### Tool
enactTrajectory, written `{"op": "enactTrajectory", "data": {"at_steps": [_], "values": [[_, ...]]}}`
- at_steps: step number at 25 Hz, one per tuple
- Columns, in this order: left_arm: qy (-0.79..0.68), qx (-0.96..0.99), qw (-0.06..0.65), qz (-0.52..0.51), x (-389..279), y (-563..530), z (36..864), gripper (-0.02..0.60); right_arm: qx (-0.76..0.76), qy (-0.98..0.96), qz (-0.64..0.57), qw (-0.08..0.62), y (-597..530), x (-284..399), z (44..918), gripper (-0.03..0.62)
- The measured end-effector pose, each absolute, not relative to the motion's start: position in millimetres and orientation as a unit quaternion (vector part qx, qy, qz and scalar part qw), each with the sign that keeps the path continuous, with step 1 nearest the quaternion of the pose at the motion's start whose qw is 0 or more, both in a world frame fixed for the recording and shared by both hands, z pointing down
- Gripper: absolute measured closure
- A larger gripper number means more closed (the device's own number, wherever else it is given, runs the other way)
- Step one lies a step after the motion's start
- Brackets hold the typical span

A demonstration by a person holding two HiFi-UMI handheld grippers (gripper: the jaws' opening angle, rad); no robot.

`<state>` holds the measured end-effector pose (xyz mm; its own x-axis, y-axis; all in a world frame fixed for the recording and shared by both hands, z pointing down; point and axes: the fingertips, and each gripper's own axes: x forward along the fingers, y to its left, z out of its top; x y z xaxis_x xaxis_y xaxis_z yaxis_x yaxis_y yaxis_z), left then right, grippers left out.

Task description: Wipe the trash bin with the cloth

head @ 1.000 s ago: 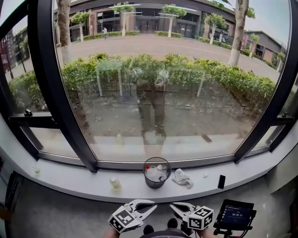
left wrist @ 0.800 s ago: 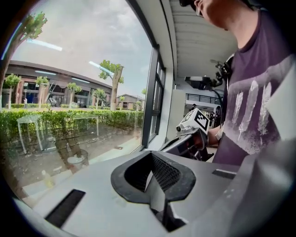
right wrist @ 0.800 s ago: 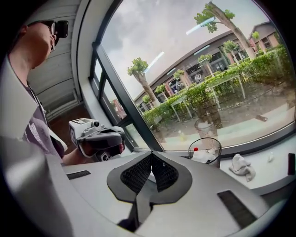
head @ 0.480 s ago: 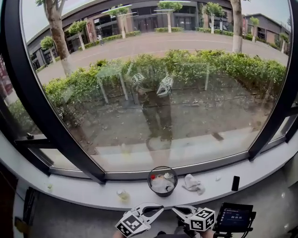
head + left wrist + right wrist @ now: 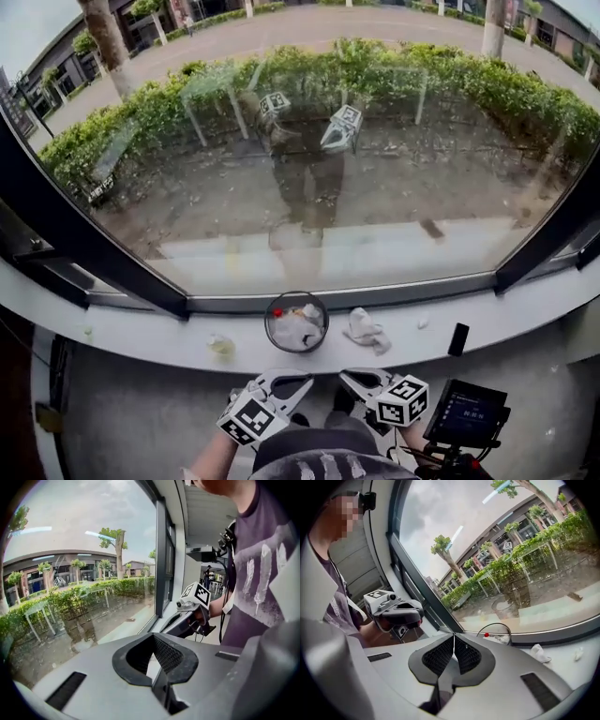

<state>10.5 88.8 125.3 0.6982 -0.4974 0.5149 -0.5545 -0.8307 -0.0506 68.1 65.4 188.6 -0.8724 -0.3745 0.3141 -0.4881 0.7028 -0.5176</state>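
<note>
Trash bin (image 5: 296, 349) is seen on the window sill (image 5: 141, 342) close to the glass, with rubbish inside. The cloth (image 5: 364, 330) lies crumpled just beside it, untouched, so wiping is judged not yet begun. The left gripper (image 5: 298, 382) and right gripper (image 5: 352, 380) are held short of the sill, each with jaws pressed together on nothing

On the sill (image 5: 141, 342), the trash bin (image 5: 296, 323) has a bottle (image 5: 221, 347) at nine o'clock and the cloth (image 5: 364, 329) at three. Window glass (image 5: 309, 187) walls off twelve. Six o'clock is open.
</note>
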Motion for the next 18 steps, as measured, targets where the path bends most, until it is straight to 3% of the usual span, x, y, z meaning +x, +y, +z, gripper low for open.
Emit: {"op": "enactTrajectory", "data": {"at_steps": [6, 14, 18], "values": [[-0.273, 0.912, 0.048, 0.303, 9, 82, 134, 0.584, 0.235, -0.914, 0.29, 0.156, 60, 80, 192, 0.594], [-0.242, 0.893, 0.044, 0.376, -21, 61, 233, 0.584, 0.249, -0.882, 0.311, 0.252, 49, 78, 270, 0.592], [-0.223, 0.872, 0.005, 0.435, -35, 39, 288, 0.584, 0.249, -0.87, 0.299, 0.302, 30, 83, 307, 0.592]]}}
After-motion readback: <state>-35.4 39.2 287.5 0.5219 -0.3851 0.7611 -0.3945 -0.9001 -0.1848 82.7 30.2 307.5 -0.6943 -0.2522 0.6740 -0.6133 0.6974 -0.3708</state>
